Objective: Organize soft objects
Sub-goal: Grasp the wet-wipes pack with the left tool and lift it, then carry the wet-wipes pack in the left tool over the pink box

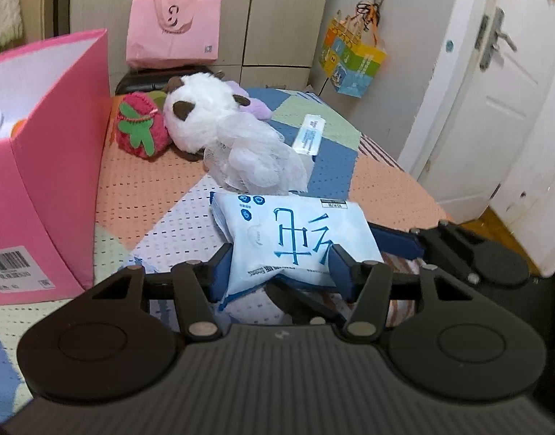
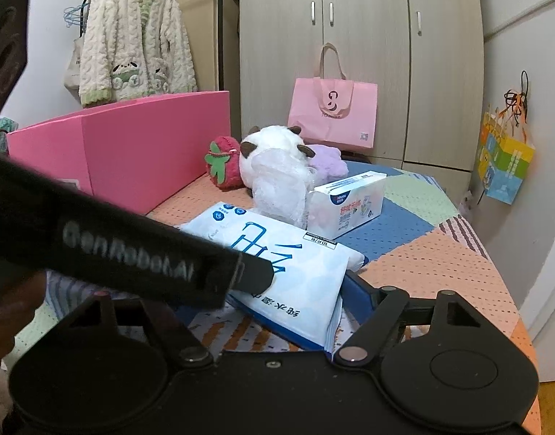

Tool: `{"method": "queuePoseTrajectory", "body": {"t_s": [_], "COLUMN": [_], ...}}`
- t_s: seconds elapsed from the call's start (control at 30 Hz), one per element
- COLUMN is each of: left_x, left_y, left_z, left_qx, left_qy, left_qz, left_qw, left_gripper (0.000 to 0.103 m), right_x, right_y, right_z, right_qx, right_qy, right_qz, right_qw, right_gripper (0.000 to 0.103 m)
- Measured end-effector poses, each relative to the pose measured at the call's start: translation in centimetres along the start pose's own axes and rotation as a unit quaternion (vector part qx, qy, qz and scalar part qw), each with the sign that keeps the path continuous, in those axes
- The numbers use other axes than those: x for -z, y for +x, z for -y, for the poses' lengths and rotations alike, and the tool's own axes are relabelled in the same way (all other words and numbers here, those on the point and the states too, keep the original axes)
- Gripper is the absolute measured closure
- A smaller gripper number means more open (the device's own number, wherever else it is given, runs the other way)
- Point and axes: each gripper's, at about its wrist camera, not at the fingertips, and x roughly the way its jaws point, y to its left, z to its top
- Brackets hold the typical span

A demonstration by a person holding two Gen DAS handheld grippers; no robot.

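Note:
A pale blue soft pack of wipes [image 1: 295,235] with blue characters lies on the patchwork bed. My left gripper [image 1: 281,264] is shut on its near end. The pack also shows in the right wrist view [image 2: 295,272], where the left gripper's body crosses in front. My right gripper [image 2: 277,308] stands open around the pack's near corner; its left finger is hidden. Behind lie a white mesh bath puff [image 1: 255,152], a white plush animal [image 1: 201,108], a red strawberry plush [image 1: 141,127] and a purple plush [image 2: 328,161].
A large open pink box [image 1: 49,166] stands at the left on the bed. A tissue box [image 2: 350,203] lies right of the puff. A pink tote bag [image 1: 174,32] stands behind against the wardrobe. A colourful bag [image 1: 353,58] hangs on the wall; a white door [image 1: 495,90] is right.

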Motion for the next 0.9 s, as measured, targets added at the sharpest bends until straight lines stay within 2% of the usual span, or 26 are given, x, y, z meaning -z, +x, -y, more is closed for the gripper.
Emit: {"method": "queuePoseTrajectory", "body": {"t_s": [0.17,0.4,0.5,0.67,0.9], "left_x": [-0.3,-0.3,-0.4,-0.8,-0.9], "left_y": [-1.1,-2.6,-3.3,-4.0,-6.1], "left_z": [-0.1,-0.2,-0.2,-0.9,-1.4], "left_qx": [0.012,0.023,0.022,0.039,0.053], "left_qy": [0.01,0.025,0.021,0.006,-0.001], "left_qz": [-0.016,-0.027,-0.035,-0.062,-0.071], "left_qw": [0.9998,0.999,0.9989,0.9973,0.996], "left_gripper": [0.047,0.047,0.047,0.047,0.047], "right_x": [-0.5,-0.9,-1.3,-2.2,-3.4], "right_y": [-0.6,-1.3,-1.6,-2.0,-2.8], "right_z": [0.6,0.3,0.0,-0.4,-1.3], "right_qx": [-0.025,-0.047,-0.053,-0.063,-0.08], "right_qy": [0.033,0.037,0.036,0.037,0.025], "right_qz": [-0.02,-0.04,-0.052,-0.083,-0.111], "right_qw": [0.999,0.997,0.997,0.994,0.99], "right_gripper": [0.021,0.021,0.021,0.021,0.022]}}
